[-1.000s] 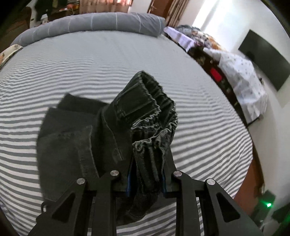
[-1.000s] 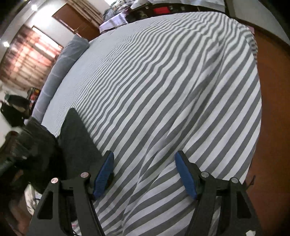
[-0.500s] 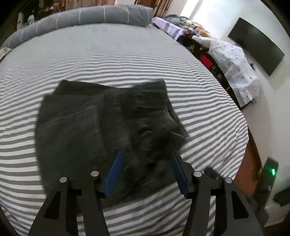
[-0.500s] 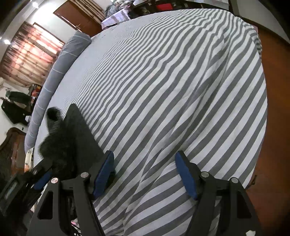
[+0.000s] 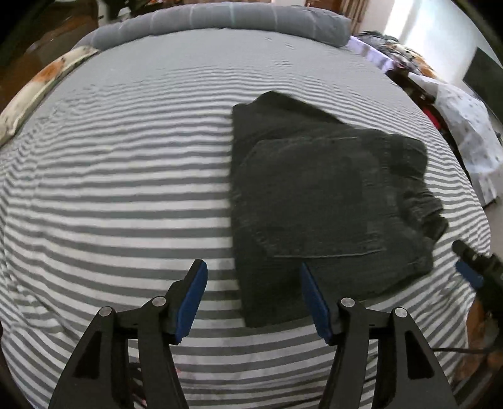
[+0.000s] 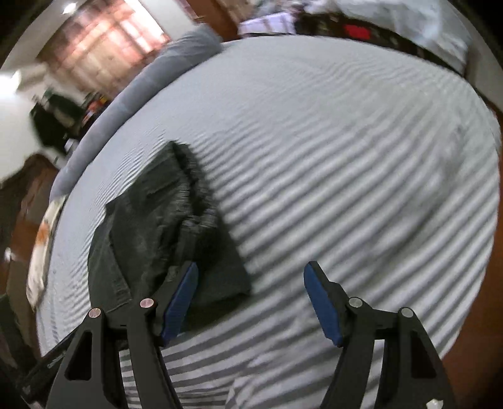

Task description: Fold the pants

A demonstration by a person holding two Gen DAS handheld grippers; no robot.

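Dark grey pants [image 5: 317, 201] lie folded into a rough square on the striped bed sheet [image 5: 125, 195], their gathered waistband at the right edge. My left gripper [image 5: 253, 299] hovers over the pile's near left corner; its jaws are opening and nothing is between them. In the right wrist view the same pants [image 6: 157, 226] lie left of centre. My right gripper [image 6: 250, 299] stands open above the sheet at the pile's near right corner, empty. Its tip [image 5: 468, 267] also shows at the right edge of the left wrist view.
A grey bolster [image 5: 226, 19] lies along the bed's far edge, and a patterned pillow [image 5: 41, 81] at the far left. Cluttered furniture [image 5: 452, 103] stands past the right side of the bed. The wooden floor [image 6: 471, 314] shows beyond the bed's near corner.
My left gripper let go of the bunched waistband, which dropped flat onto the folded pile, then drew back to the left. The right gripper rolled and shifted, bringing the pants into its view.
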